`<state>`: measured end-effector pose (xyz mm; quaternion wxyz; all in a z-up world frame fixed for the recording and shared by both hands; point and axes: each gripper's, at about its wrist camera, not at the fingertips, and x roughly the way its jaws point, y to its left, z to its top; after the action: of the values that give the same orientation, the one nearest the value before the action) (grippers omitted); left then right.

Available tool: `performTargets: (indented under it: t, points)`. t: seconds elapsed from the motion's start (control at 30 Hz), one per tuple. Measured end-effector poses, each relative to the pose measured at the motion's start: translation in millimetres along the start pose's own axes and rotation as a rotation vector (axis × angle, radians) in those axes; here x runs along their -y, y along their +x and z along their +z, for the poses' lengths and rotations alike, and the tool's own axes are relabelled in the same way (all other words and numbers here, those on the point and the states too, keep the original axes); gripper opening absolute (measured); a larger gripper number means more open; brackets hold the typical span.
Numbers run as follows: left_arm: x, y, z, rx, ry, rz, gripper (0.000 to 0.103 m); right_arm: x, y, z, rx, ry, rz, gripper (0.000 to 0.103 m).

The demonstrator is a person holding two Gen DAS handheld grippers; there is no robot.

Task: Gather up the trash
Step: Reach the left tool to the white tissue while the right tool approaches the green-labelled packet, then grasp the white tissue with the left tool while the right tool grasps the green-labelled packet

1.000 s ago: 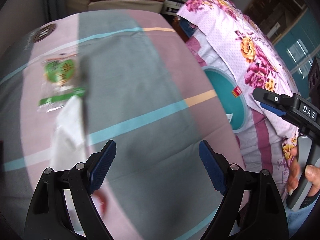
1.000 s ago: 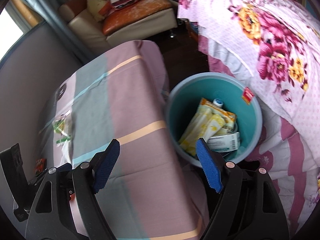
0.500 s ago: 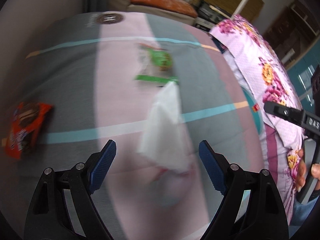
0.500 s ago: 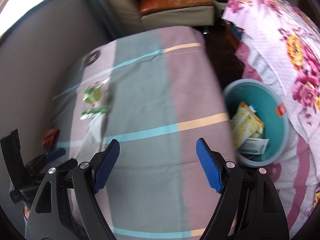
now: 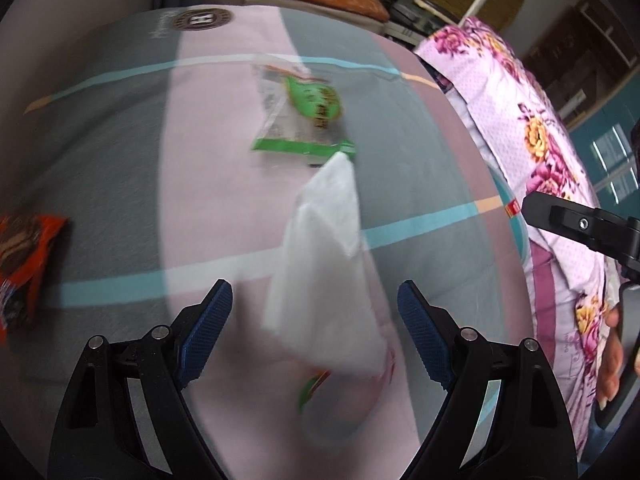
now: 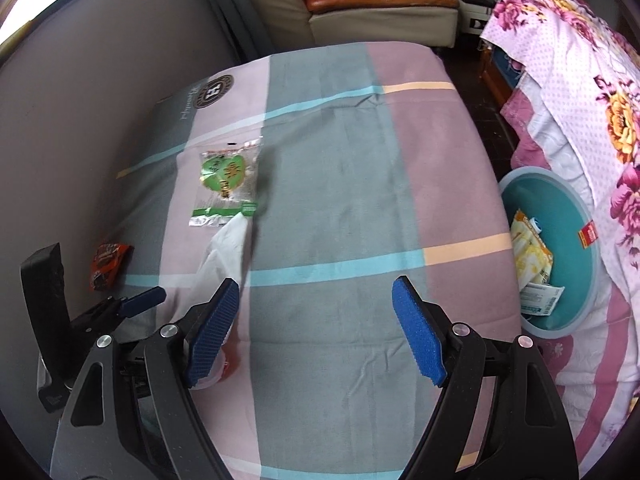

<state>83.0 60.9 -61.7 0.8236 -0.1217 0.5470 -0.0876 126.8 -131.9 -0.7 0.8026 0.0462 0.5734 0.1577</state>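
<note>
Both grippers stand wide with nothing between their pads: the left gripper (image 5: 314, 332) hangs over the tissue (image 5: 324, 268), and the right gripper (image 6: 316, 332) hovers over bare cloth (image 6: 332, 184) to the tissue's right.

Taking the tissue as the landmark: it lies crumpled on the striped cloth, its far tip just touching the green wrapper (image 5: 308, 114) beyond it. An orange wrapper (image 5: 24, 264) lies well apart to its left, near the wall. Under its near edge something red and green (image 5: 316, 384) shows through, perhaps a cup or lid; too blurred to tell. The bin (image 6: 560, 248) sits well off to its right, down beside the bed edge, already holding a few packets.

My judgement is that the tissue is the next pick, and the risks follow from how it lies. It is soft and flat, so the pads may pinch the cloth along with it and drag the sheet. A shallow bite may catch only one fold, and the tissue could slip loose on the way to the bin. Closing low could also knock the half-hidden item beneath, or nudge the green wrapper.
</note>
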Motion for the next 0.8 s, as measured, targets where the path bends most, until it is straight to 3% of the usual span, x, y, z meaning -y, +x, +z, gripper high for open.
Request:
performTargets:
  t: [0.13,0.27,0.37,0.43,0.5,0.67,0.8]
  points:
    - [12,11,4,-0.001,0.051,0.019,0.084,9,2,2,0.001,0.015,-0.012,0.075]
    - [23,19,0,-0.003,0.101,0.07,0.069,15,6,5,0.0,0.024,-0.02,0.075]
    - [25,20,-2,0.013,0.119,0.128,0.053,17,11,8,-0.006,0.028,-0.014,0.075]
    - [22,18,-2,0.025,0.1,0.161,0.026,16,15,9,-0.009,0.027,-0.012,0.075]
    - [12,13,0,0.031,0.056,0.138,0.021,15,19,11,-0.013,0.024,-0.006,0.075]
    - [-33,-11,12,0.093,-0.08,0.134,0.021,4,32,21,-0.025,-0.001,0.007,0.075]
    - [-57,-27,21,0.129,-0.132,0.138,0.021,-11,45,33,-0.033,-0.038,0.031,0.075]
